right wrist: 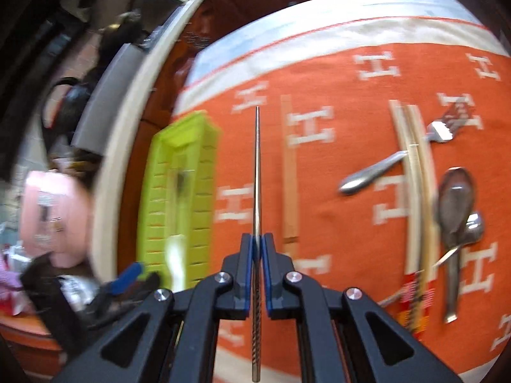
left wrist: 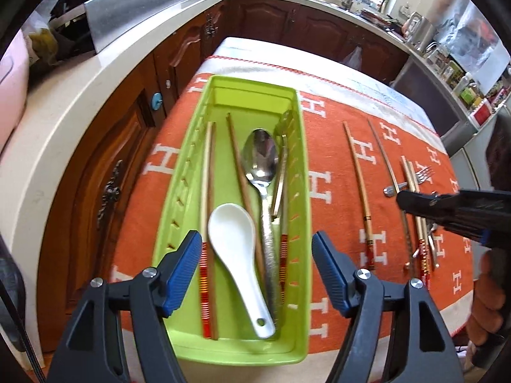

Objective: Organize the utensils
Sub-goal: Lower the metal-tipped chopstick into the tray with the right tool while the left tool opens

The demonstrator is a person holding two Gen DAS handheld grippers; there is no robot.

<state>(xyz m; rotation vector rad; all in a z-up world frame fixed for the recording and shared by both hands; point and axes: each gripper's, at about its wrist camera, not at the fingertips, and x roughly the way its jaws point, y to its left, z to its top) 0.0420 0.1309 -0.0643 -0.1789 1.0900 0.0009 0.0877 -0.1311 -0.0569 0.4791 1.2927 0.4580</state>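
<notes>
A green tray (left wrist: 179,172) lies on the orange cloth. It holds a white ceramic spoon (left wrist: 238,239), a metal spoon (left wrist: 260,159), several chopsticks (left wrist: 207,166) and a gold utensil (left wrist: 282,159). My left gripper (left wrist: 255,239) hangs open over the tray's near end with nothing between its pads. My right gripper (right wrist: 257,239) is shut on a thin metal chopstick (right wrist: 257,166) that points ahead, above the cloth and to the right of the tray (right wrist: 156,191). On the cloth lie a wooden chopstick (right wrist: 289,175), a chopstick pair (right wrist: 415,191), a fork (right wrist: 383,166) and a metal spoon (right wrist: 455,198).
The orange cloth (left wrist: 335,166) with white H marks covers a small table. A pale counter (left wrist: 64,127) over brown cabinets (left wrist: 127,159) runs along the left and far sides. The right gripper (left wrist: 405,199) reaches in over the loose utensils, with a hand (left wrist: 488,303) behind it.
</notes>
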